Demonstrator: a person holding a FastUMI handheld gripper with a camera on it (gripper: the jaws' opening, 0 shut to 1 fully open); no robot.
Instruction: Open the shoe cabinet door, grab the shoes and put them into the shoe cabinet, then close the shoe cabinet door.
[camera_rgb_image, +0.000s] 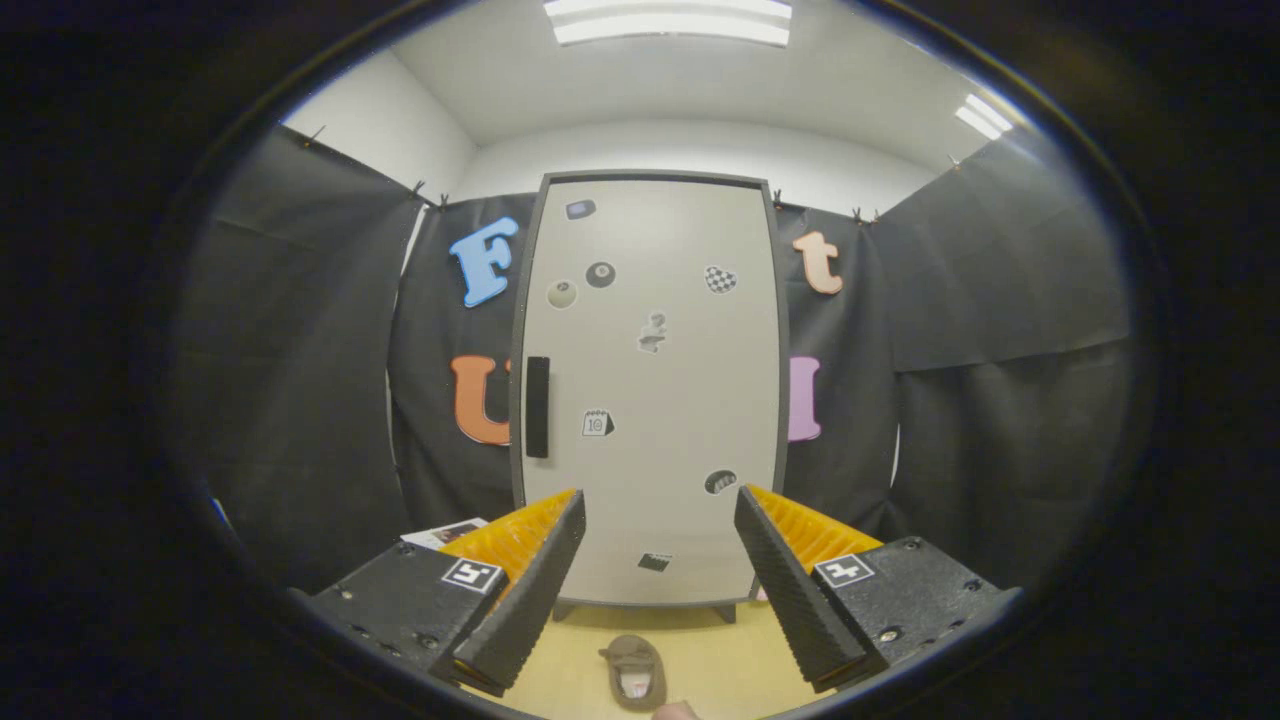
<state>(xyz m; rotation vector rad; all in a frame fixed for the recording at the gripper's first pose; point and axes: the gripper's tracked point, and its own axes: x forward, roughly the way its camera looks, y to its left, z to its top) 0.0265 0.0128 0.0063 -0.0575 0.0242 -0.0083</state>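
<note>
Floor (720, 660) carries shoe (634, 672) lengthwise toward cabinet (650, 400), between open tool (655, 560) fingers.

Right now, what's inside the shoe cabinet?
Can't tell: the tall light-grey shoe cabinet has its door shut, so the interior is hidden. A brown slipper lies on the floor before it, between the open hand-held gripper fingers.

closed cabinet door (650, 390) ahead, slipper (634, 672) below
</note>
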